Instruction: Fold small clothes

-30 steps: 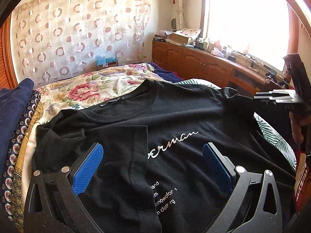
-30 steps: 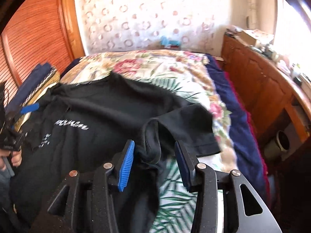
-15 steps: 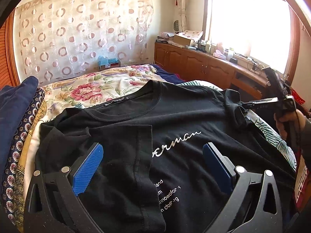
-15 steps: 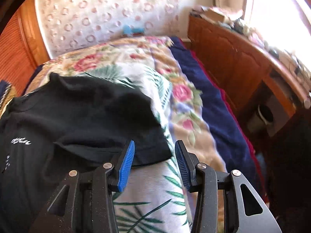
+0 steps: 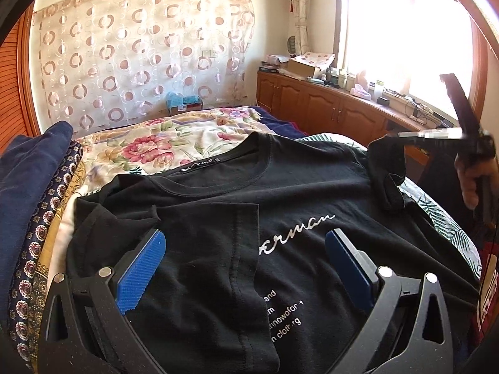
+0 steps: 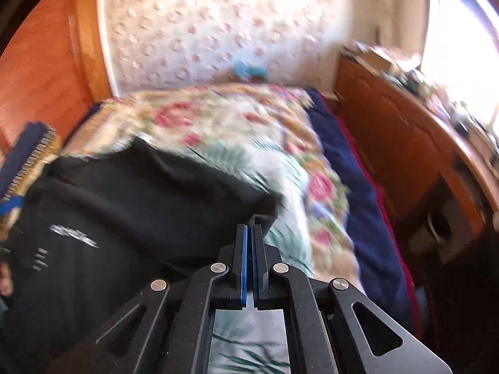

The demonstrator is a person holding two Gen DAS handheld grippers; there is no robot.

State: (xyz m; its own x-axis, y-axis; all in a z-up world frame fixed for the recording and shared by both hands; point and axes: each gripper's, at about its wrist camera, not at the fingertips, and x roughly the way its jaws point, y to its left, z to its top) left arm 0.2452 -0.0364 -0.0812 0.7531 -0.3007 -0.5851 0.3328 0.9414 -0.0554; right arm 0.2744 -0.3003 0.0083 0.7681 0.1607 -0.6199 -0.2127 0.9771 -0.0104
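My black T-shirt lies chest-up across the flowered bed, filling the centre and lower half of the left wrist view, collar toward the top of the frame; one sleeve is already folded inward over the chest at lower centre, so that side has a straight edge. My left gripper hovers over that folded part with its jaws spread wide and nothing between the pads, free to press or catch the cloth. My right gripper is clamped tight on the edge of the other sleeve, seen pinched at the right of the left view and lifted off the bed, I judge so that it can be carried across the chest to match the first fold. The wooden cabinet stands close on the right and a stack of dark fabrics crowds the left edge; the open room lies toward the top, over the bedspread.
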